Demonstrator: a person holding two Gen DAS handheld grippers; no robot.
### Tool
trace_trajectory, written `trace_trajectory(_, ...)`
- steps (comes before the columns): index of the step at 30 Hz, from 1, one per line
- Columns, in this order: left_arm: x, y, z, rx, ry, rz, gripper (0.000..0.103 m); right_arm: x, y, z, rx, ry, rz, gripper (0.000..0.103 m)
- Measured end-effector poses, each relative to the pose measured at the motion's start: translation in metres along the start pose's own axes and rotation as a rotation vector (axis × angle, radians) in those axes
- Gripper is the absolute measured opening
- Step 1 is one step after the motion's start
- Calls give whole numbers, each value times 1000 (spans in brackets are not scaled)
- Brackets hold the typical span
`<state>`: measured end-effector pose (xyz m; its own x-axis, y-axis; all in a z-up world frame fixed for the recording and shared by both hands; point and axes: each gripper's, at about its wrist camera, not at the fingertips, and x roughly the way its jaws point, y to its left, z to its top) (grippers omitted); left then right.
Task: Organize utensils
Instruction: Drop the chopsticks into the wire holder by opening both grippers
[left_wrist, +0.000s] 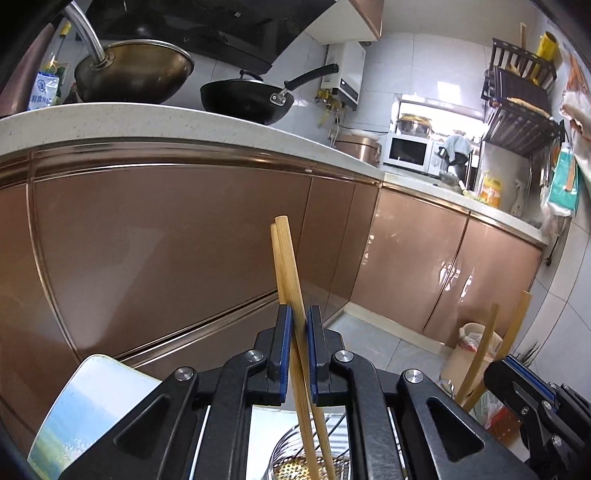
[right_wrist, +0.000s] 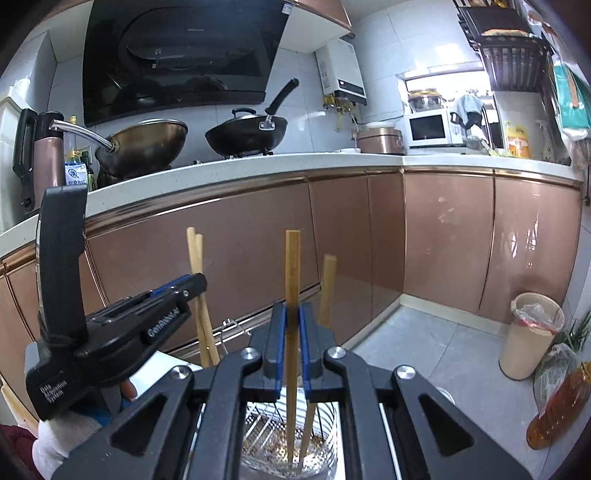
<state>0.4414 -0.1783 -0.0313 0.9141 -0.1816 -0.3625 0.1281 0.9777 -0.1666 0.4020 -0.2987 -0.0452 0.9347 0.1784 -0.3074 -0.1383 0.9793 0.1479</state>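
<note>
My left gripper (left_wrist: 299, 321) pinches a pair of wooden chopsticks (left_wrist: 286, 266) between its blue pads, their lower ends reaching into the wire utensil basket (left_wrist: 295, 467) below. My right gripper (right_wrist: 291, 321) is clamped on a single chopstick (right_wrist: 291, 273) standing upright in the same basket, with a second chopstick (right_wrist: 327, 288) leaning just beside it. Copper-coloured cabinet doors (right_wrist: 443, 236) stand beyond.
</note>
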Motion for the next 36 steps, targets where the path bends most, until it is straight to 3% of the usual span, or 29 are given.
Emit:
trace_trajectory(4,-6,4,-6,2,17,3,11,-4,-2,-7,8,17,-7,8)
trace_trajectory(9,-17,7,-6,4,26,12,39,-14,-4,-11,32,28,-9,8)
trace_trajectory(17,-64,15,4,39,31,16,47,-46,-2,-12,55,41,-28,8)
trace_trajectory(20,-92,25,12,49,34,35,55,-68,2,-10,63,37,-39,9)
trace_trajectory(26,-157,54,16,72,27,92,62,-119,18,-13,67,44,-53,25)
trace_trajectory(36,-247,94,4,65,38,123,66,-188,50,-23,79,37,-59,36)
